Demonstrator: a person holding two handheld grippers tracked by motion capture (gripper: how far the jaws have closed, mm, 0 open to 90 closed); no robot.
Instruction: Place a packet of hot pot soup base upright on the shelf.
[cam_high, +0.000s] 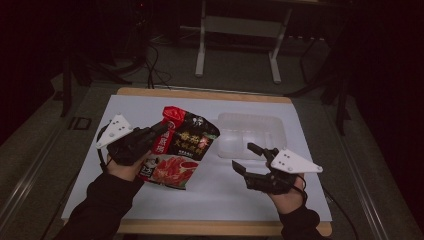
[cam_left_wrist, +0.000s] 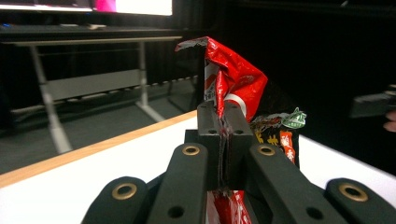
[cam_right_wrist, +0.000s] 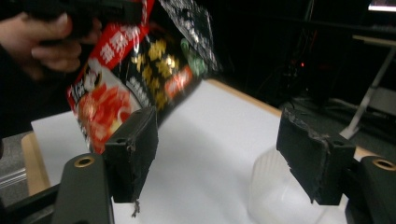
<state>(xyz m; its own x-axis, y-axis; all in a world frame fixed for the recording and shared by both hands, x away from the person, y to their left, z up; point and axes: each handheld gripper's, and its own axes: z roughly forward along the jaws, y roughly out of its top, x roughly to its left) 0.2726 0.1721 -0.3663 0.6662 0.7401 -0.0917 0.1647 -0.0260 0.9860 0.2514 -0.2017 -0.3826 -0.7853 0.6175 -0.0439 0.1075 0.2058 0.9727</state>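
Observation:
A red and black food packet (cam_high: 180, 147) is held up over the white sheet at centre left. My left gripper (cam_high: 160, 130) is shut on its left edge. In the left gripper view the two jaws press together on the red foil of the packet (cam_left_wrist: 236, 79), whose crumpled top rises above them. My right gripper (cam_high: 249, 156) stands open at the right, just in front of the clear plastic tray (cam_high: 252, 131), with nothing between its fingers. In the right gripper view the packet (cam_right_wrist: 135, 70) hangs at the upper left beyond the open right gripper (cam_right_wrist: 224, 156).
A white sheet (cam_high: 210, 195) covers the wooden table (cam_high: 200, 94). The clear tray's corner (cam_right_wrist: 271, 191) shows low between the right jaws. Metal table legs (cam_high: 201, 45) stand on the dark floor beyond the far edge.

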